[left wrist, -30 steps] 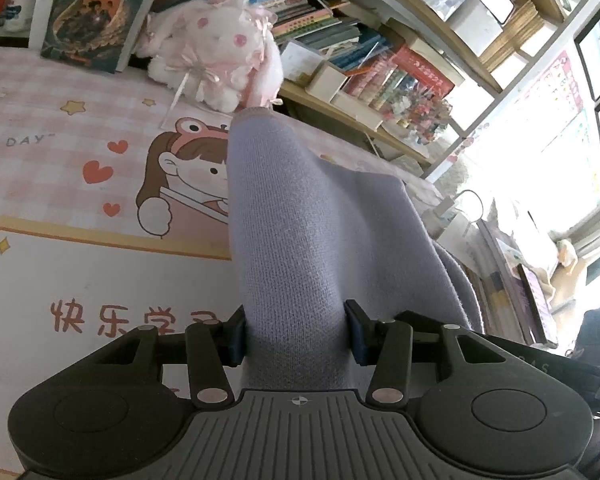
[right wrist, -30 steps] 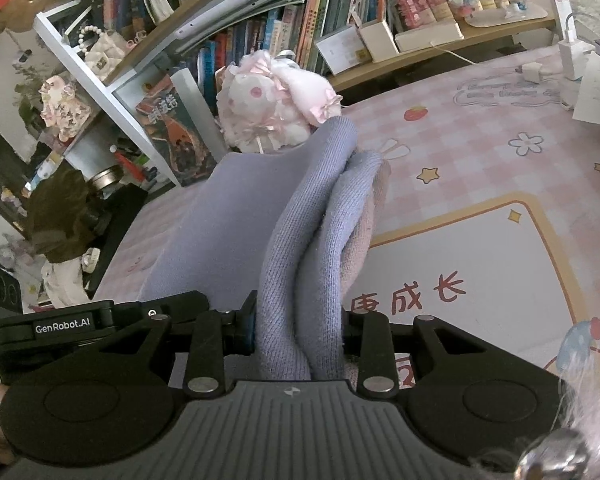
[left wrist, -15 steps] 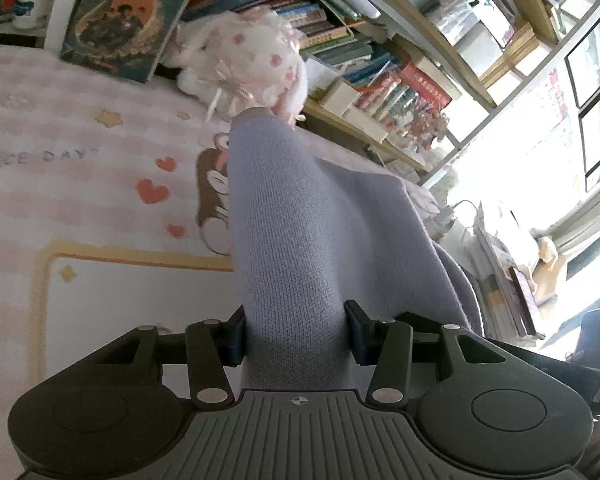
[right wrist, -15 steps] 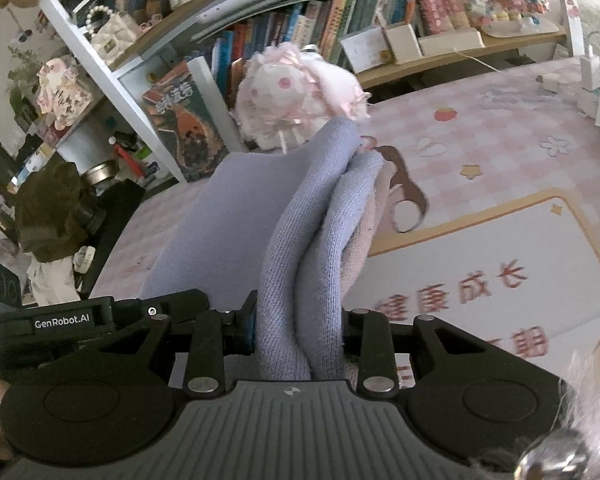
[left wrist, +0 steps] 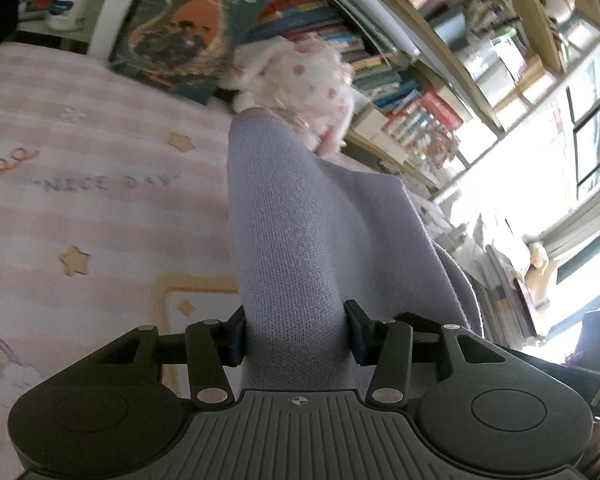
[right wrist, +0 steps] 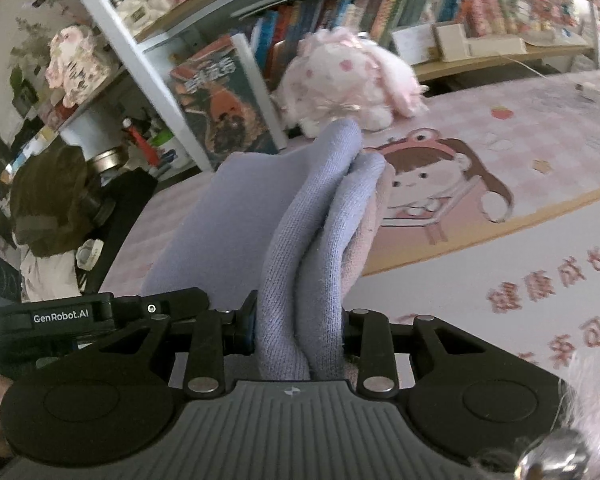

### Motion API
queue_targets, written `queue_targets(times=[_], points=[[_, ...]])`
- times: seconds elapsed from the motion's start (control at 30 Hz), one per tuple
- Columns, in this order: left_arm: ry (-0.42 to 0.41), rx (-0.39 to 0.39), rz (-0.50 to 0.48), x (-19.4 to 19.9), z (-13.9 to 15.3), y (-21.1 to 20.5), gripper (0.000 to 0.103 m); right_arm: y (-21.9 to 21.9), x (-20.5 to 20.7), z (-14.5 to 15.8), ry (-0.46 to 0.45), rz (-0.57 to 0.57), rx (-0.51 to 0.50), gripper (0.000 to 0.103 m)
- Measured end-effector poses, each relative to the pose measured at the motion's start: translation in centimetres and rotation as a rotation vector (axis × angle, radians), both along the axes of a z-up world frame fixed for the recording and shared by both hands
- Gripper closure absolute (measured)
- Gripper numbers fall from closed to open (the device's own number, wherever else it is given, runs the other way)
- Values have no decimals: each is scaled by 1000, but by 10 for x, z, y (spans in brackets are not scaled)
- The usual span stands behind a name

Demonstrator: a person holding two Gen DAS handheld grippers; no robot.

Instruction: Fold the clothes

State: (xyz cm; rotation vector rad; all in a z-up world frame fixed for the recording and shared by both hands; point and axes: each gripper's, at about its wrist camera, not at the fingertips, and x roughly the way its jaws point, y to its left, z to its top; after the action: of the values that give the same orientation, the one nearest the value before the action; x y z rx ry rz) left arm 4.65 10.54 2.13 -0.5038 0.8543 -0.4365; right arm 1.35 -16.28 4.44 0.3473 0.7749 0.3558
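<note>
Left gripper (left wrist: 296, 338) clamped on lavender sweater (left wrist: 300, 240), fingertips buried in knit, cloth raised over pink bench (left wrist: 80, 216). Plush toy (left wrist: 300, 80) blurred at 12 o'clock. Right gripper (right wrist: 300, 328) pinching bunched folds (right wrist: 320, 240); cartoon girl print (right wrist: 432, 184) seen only here.

— What's showing on the garment (left wrist: 300, 248)?
— Plain lavender knit. The mat (left wrist: 100, 208) is showing pink checks with tan stars.
— And the plush toy (right wrist: 340, 76)?
— White, wearing pink spots.
</note>
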Motion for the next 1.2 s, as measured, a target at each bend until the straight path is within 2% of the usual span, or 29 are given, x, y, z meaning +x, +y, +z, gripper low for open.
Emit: queue_targets(times=[0.23, 0.43, 0.83, 1.2], points=[[0, -24, 55, 29, -7, 33, 57, 37, 39, 1, -21, 67, -33, 74], [4, -19, 82, 67, -16, 40, 57, 54, 85, -7, -24, 108, -56, 74], [40, 36, 103, 139, -42, 31, 57, 46, 173, -42, 47, 133, -23, 74], [43, 18, 156, 177, -56, 33, 53, 33, 224, -71, 54, 95, 72, 68]])
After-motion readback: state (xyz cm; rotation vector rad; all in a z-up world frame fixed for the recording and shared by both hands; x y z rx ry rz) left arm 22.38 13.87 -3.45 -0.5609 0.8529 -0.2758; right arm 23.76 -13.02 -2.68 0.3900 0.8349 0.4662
